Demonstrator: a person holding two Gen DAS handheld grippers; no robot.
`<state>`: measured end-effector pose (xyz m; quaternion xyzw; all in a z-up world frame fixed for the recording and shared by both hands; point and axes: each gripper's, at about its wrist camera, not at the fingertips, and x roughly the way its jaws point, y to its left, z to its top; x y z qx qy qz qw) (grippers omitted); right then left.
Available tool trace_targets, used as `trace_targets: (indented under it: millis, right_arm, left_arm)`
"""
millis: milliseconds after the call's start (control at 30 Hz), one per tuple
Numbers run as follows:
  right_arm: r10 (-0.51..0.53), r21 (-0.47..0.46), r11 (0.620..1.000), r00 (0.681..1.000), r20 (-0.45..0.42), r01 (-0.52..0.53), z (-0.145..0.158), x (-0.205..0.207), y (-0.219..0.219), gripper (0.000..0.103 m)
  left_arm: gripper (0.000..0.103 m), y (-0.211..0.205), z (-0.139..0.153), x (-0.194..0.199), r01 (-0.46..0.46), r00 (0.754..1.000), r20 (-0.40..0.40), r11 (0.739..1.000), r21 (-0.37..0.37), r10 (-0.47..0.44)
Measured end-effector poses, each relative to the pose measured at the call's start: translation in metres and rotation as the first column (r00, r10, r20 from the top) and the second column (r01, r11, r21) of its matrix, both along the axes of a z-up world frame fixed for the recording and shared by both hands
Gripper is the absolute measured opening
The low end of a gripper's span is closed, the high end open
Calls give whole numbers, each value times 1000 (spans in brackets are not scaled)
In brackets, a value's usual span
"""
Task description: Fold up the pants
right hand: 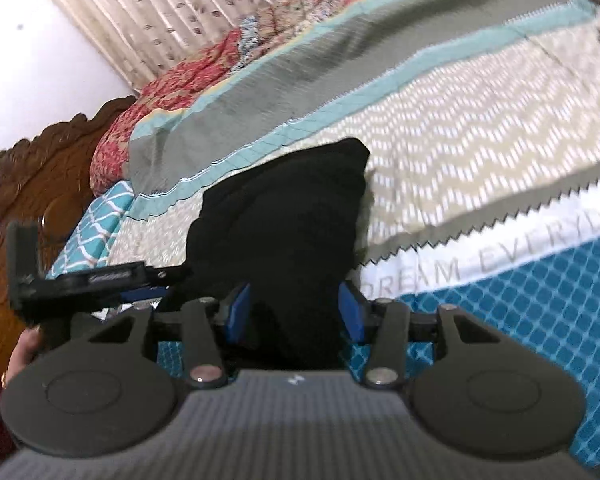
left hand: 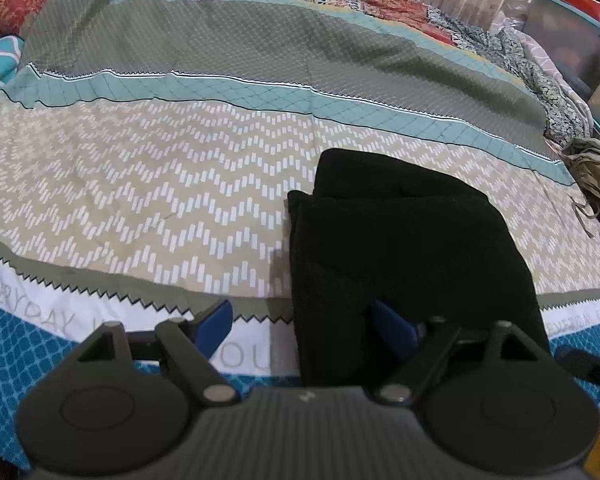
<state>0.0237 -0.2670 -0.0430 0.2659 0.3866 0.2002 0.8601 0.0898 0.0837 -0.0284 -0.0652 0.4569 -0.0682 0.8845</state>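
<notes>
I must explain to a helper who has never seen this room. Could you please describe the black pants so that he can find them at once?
Start from the patterned bedspread that covers the bed. On its beige zigzag band, near the edge with printed letters, lie the black pants, folded into a thick bundle. They are the only plain black cloth there; the crumpled olive garment further along the bed is much paler.

Left tongs and right tongs: ribbed dark grey bodies, twin black round discs, black link arms with silver rivets, blue finger pads.
</notes>
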Motion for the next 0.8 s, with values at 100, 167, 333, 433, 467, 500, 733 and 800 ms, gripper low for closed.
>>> trace_targets:
  millis: [100, 167, 333, 433, 467, 500, 733, 800]
  right_arm:
    - [8, 8, 1000, 1000, -6, -8, 3, -5, 0, 52]
    - [12, 2, 1000, 1000, -6, -12, 3, -7, 2, 52]
    - [-2, 15, 1000, 1000, -25, 2, -3, -9, -5, 51]
    - [-10, 18, 1000, 999, -33, 11, -4, -11, -7, 52]
    - [-12, 18, 1000, 999, -36, 12, -5, -11, -8, 52]
    - [-14, 18, 1000, 999, -40, 14, -5, -12, -7, 52]
    - [-21, 23, 999, 998, -58, 23, -6, -12, -6, 52]
    - [-22, 24, 999, 998, -63, 24, -6, -11, -6, 52]
  left_arm:
    - [81, 1, 2, -9, -6, 1000, -2, 1000, 1, 6]
    - [81, 1, 2, -12, -5, 1000, -1, 1000, 3, 5]
    - [81, 0, -6, -16, -7, 1000, -20, 1000, 19, 7]
    - [83, 1, -12, -18, -14, 999, -30, 1000, 20, 15]
    - [85, 2, -13, -19, -18, 999, -32, 1000, 23, 18]
    - [86, 2, -14, -20, -21, 999, -33, 1000, 23, 22]
    - [86, 4, -5, -28, -25, 999, -40, 1000, -5, 25]
    - [85, 4, -3, -31, -21, 999, -45, 1000, -21, 20]
